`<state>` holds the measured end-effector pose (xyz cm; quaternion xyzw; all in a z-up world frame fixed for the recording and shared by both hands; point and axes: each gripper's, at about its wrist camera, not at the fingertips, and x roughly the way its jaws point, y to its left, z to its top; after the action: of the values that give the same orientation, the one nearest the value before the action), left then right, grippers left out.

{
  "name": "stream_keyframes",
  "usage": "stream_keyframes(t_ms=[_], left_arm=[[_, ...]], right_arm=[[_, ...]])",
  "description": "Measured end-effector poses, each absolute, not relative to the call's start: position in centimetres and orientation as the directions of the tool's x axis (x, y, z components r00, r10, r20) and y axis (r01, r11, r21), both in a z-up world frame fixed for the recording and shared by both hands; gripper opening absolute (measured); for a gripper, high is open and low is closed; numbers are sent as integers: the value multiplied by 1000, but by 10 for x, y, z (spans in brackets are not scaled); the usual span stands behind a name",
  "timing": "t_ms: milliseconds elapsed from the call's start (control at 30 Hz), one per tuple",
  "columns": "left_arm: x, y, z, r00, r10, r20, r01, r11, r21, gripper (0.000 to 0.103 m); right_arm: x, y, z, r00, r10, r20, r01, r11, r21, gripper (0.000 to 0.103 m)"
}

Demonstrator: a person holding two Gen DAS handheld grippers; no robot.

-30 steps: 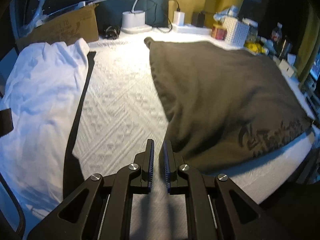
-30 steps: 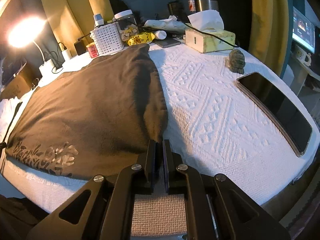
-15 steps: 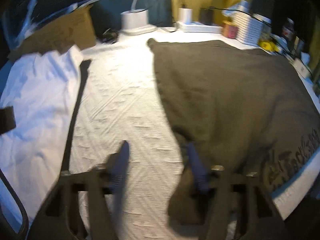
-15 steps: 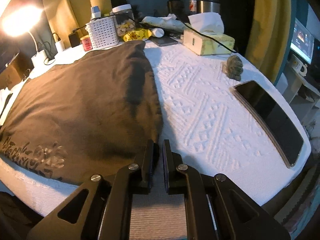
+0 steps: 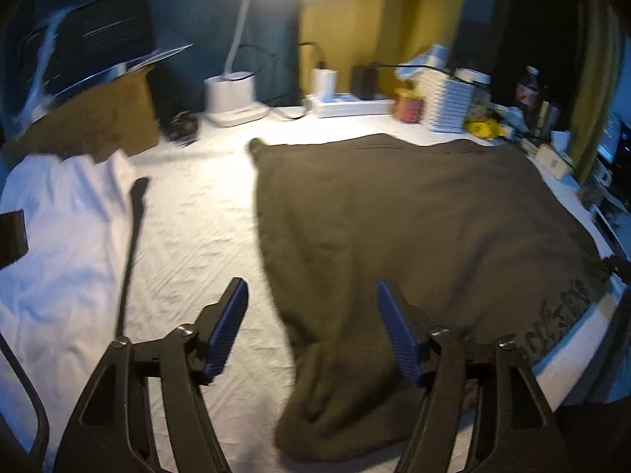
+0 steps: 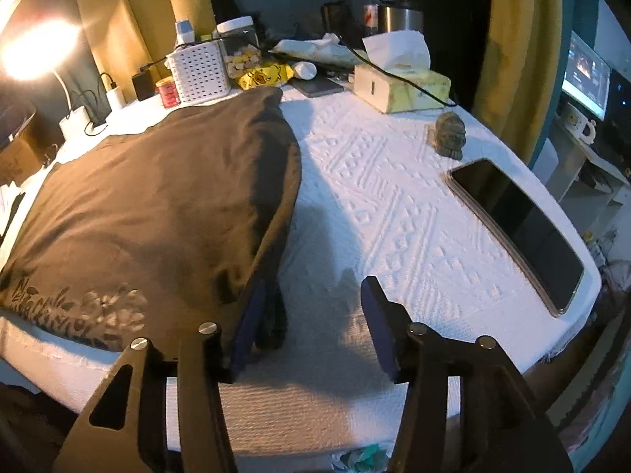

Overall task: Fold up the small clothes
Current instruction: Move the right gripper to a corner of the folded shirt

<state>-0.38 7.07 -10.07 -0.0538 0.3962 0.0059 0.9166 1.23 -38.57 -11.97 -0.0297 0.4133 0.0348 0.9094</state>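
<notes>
Nearest, left gripper (image 5: 311, 315) spread wide over the near corner of the dark brown cotton T-shirt (image 5: 414, 228), gripping nothing. Right gripper (image 6: 311, 307) likewise wide apart, its left finger (image 6: 248, 319) touching the shirt's folded edge, right finger over bare cloth. Shirt spread flat across the white textured tablecloth (image 6: 394, 205), printed lettering at the near rim. Further left, a crumpled white garment (image 5: 59, 236). Right, a black phone (image 6: 516, 228). Beyond, a yellow tissue box (image 6: 406, 82), white perforated basket (image 6: 199, 73).
</notes>
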Motion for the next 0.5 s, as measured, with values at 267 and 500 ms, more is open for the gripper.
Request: stream_keyframes(t_ms=[267, 500], left_arm=[[4, 56, -106, 679, -121, -724, 0, 986, -165, 89], [10, 57, -111, 664, -131, -736, -6, 983, -181, 89]], right_arm=[[-6, -374, -120, 595, 75, -800, -128, 992, -3, 70], [-21, -368, -136, 505, 121, -855, -149, 987, 52, 70]])
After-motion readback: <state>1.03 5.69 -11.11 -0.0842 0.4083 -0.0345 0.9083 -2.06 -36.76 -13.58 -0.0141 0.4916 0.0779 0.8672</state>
